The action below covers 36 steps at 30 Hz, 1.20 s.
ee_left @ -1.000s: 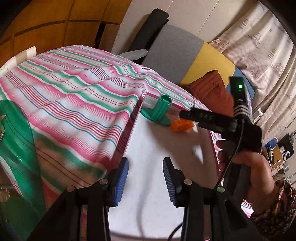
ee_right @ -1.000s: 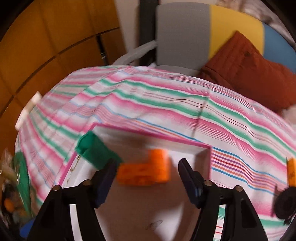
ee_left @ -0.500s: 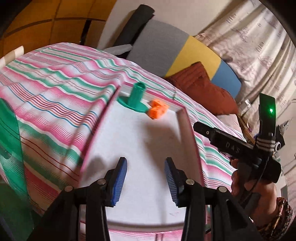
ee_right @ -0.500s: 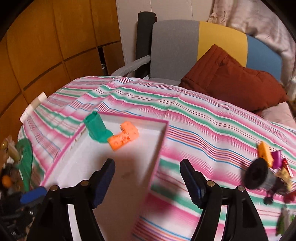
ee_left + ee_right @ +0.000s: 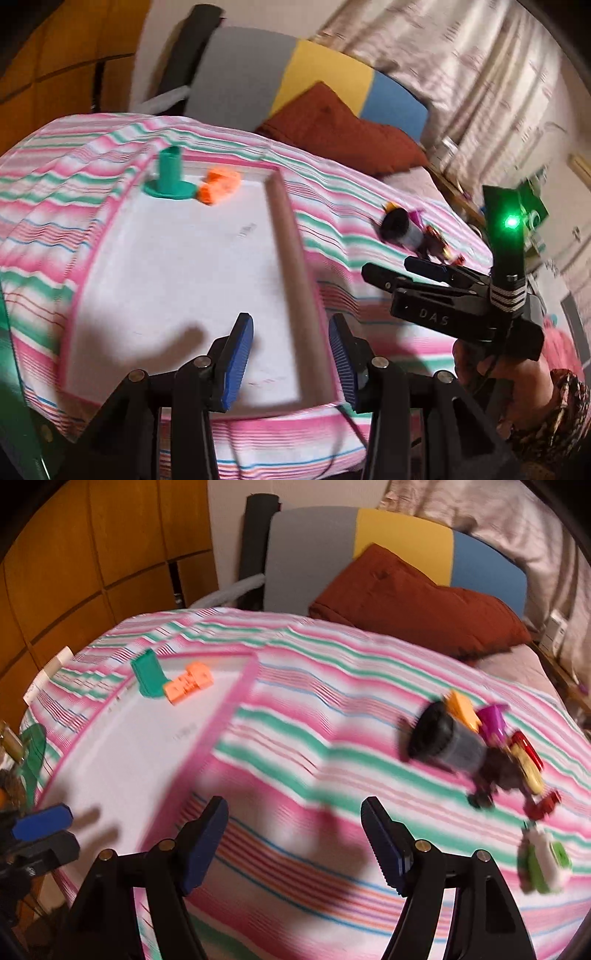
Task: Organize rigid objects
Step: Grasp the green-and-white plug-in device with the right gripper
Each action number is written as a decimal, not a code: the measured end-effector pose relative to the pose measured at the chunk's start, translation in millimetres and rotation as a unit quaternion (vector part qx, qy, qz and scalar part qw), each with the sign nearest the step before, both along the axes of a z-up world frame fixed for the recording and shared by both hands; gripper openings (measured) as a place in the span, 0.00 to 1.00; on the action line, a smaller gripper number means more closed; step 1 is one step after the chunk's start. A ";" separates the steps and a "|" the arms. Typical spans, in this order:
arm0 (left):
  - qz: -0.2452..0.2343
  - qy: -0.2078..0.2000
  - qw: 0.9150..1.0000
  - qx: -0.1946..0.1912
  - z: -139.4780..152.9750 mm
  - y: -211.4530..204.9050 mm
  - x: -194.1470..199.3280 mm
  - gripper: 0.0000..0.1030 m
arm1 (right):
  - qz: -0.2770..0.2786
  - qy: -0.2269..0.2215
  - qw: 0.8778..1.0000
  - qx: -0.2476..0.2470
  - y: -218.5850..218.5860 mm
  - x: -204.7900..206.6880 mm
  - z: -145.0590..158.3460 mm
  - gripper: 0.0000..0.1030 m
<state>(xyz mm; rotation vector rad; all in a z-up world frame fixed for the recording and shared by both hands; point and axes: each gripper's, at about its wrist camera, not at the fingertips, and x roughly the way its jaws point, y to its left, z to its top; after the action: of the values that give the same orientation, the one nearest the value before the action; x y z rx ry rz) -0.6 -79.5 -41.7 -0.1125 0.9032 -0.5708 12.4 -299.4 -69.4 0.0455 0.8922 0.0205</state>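
A white tray with a pink rim [image 5: 284, 229] [image 5: 236, 698] lies on the striped bedspread. In its far corner stand a green peg on a round base [image 5: 170, 173] [image 5: 147, 672] and an orange block [image 5: 219, 184] [image 5: 188, 682]. A pile of toys lies to the right on the bedspread: a black and grey cylinder [image 5: 443, 740] [image 5: 397, 229], an orange piece [image 5: 461, 705], a purple piece [image 5: 491, 720], a red and yellow piece [image 5: 526, 757] and a green and white piece [image 5: 545, 860]. My left gripper [image 5: 291, 363] is open and empty over the tray's near edge. My right gripper [image 5: 295, 843] is open and empty above the bedspread, left of the pile; it also shows in the left wrist view [image 5: 410, 275].
A rust-red cushion [image 5: 410, 602] and a grey, yellow and blue backrest [image 5: 354, 542] stand behind the bed. Wooden panels [image 5: 92, 554] are at the left. A green object [image 5: 33, 746] sits off the bed's left edge. A curtain [image 5: 461, 55] hangs at the right.
My right gripper has left the orange block in the tray and swung right over the bedspread towards the toy pile. My left gripper's view has turned right along the tray.
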 end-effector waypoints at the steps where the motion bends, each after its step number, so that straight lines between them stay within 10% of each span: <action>1: -0.007 -0.002 1.000 0.003 0.5 -4.5 -3.6 0.41 | -0.006 0.005 1.000 -0.001 -6.9 -6.4 -4.4 0.73; 9: -0.060 -0.015 0.998 0.032 1.6 -41.8 -25.8 0.41 | -0.052 0.020 0.998 -0.019 -60.1 -43.7 -16.6 0.73; 18: -0.096 -0.029 0.993 0.056 2.3 -72.4 -42.5 0.41 | -0.136 0.005 0.972 -0.192 -153.3 -50.8 -5.0 0.73; 25: -0.105 -0.029 0.991 0.075 -1.1 -86.6 -47.3 0.41 | -0.143 0.066 0.966 -0.207 -188.5 -47.3 -37.4 0.54; 30: -0.104 -0.027 0.991 0.079 -3.0 -91.8 -47.5 0.41 | -0.198 0.054 0.978 0.016 -242.1 -59.1 -26.5 0.52; 33: -0.103 -0.029 0.991 0.082 -3.4 -93.6 -47.8 0.41 | -0.228 0.045 0.937 0.260 -286.6 -77.9 -40.5 0.52; 36: -0.104 -0.026 0.991 0.082 -4.2 -96.0 -47.7 0.41 | -0.258 0.037 0.900 0.349 -309.9 -91.8 -50.7 0.52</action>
<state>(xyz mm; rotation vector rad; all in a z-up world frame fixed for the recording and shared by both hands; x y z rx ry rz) -48.3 -175.5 -45.9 0.1470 0.9143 -0.6877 -79.4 -609.3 -120.1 0.9598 0.8881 -0.1588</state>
